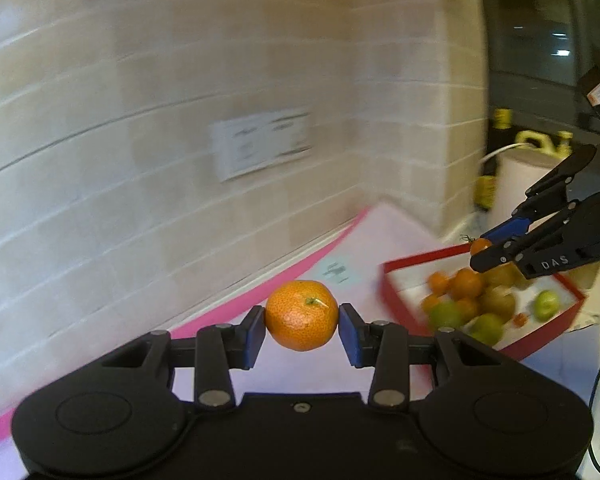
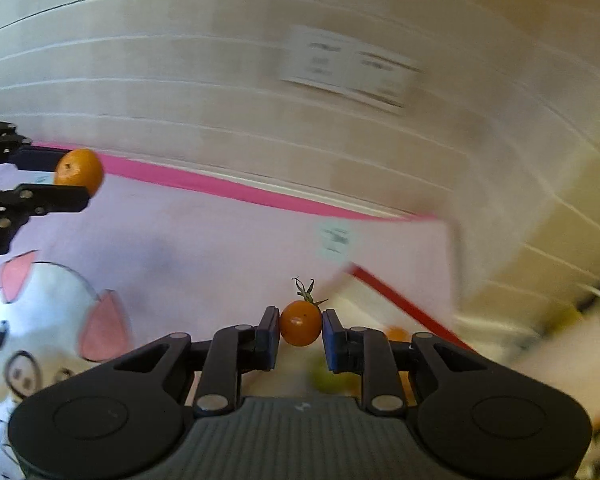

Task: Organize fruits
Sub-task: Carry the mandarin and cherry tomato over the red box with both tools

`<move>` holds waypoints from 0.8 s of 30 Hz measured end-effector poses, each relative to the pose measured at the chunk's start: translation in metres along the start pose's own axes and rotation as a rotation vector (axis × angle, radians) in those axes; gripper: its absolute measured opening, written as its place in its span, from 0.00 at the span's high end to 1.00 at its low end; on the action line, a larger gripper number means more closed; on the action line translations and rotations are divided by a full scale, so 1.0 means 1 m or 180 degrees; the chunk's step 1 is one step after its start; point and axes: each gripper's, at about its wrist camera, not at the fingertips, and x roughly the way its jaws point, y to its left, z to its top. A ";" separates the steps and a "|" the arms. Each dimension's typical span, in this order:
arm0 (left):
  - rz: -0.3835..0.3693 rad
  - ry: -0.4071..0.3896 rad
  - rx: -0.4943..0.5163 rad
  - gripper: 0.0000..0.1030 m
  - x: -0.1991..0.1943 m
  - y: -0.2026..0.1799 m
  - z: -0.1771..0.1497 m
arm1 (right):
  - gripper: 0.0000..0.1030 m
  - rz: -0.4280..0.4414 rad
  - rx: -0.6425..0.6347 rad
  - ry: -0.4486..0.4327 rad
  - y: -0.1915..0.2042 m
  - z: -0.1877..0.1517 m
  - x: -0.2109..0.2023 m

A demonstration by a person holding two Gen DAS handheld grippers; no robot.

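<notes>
Nearest the lens, the black two-finger left gripper (image 1: 301,329) has its blue pads clamped on a round orange mandarin with a green stem scar (image 1: 302,315), clear of the table. The black right gripper (image 2: 300,330) stands nearly closed, pinching a small orange cherry tomato with a green calyx (image 2: 301,328), also in the air.

Risks, as judged: the tomato is soft and smooth, so excess squeeze may split it, and a quick swing may let it slip. The mandarin sits between narrow pads and may roll out.

Below lies a pink mat with a cartoon pig print (image 2: 220,248). Farther off, a red-walled shallow box (image 1: 404,268) holds mixed orange and green fruits (image 1: 472,300). Behind stands a beige tiled wall (image 1: 140,120). Both views are blurred, so fine placement cannot be judged.
</notes>
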 end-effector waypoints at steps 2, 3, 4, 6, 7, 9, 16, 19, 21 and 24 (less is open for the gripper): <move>-0.0176 -0.0035 0.0097 0.53 0.010 -0.019 0.009 | 0.76 -0.0142 0.0155 0.0003 -0.026 -0.012 -0.009; -0.0255 -0.0046 0.0135 0.53 0.016 -0.029 0.013 | 0.76 -0.0209 0.0230 0.0003 -0.038 -0.019 -0.013; -0.0327 -0.0050 0.0157 0.53 0.024 -0.041 0.018 | 0.76 -0.0262 0.0300 0.0013 -0.050 -0.025 -0.015; -0.0461 -0.0024 0.0163 0.53 0.039 -0.058 0.026 | 0.76 -0.0335 0.0429 0.0052 -0.072 -0.040 -0.020; -0.0547 0.0002 0.0160 0.53 0.049 -0.067 0.030 | 0.76 -0.0364 0.0482 0.0069 -0.081 -0.046 -0.021; -0.0667 0.0062 0.0144 0.53 0.066 -0.080 0.036 | 0.76 -0.0418 0.0564 0.0143 -0.097 -0.059 -0.018; -0.0922 0.0390 -0.0077 0.53 0.139 -0.115 0.049 | 0.76 -0.0315 0.0908 0.0465 -0.153 -0.097 0.023; -0.1025 0.0592 -0.0289 0.53 0.173 -0.115 0.047 | 0.76 -0.0212 0.0995 0.0609 -0.168 -0.111 0.050; -0.1047 0.0724 -0.0351 0.53 0.191 -0.116 0.044 | 0.76 -0.0127 0.1018 0.0715 -0.172 -0.118 0.068; -0.1056 0.0912 -0.0313 0.53 0.217 -0.123 0.039 | 0.76 -0.0047 0.1020 0.0808 -0.171 -0.127 0.087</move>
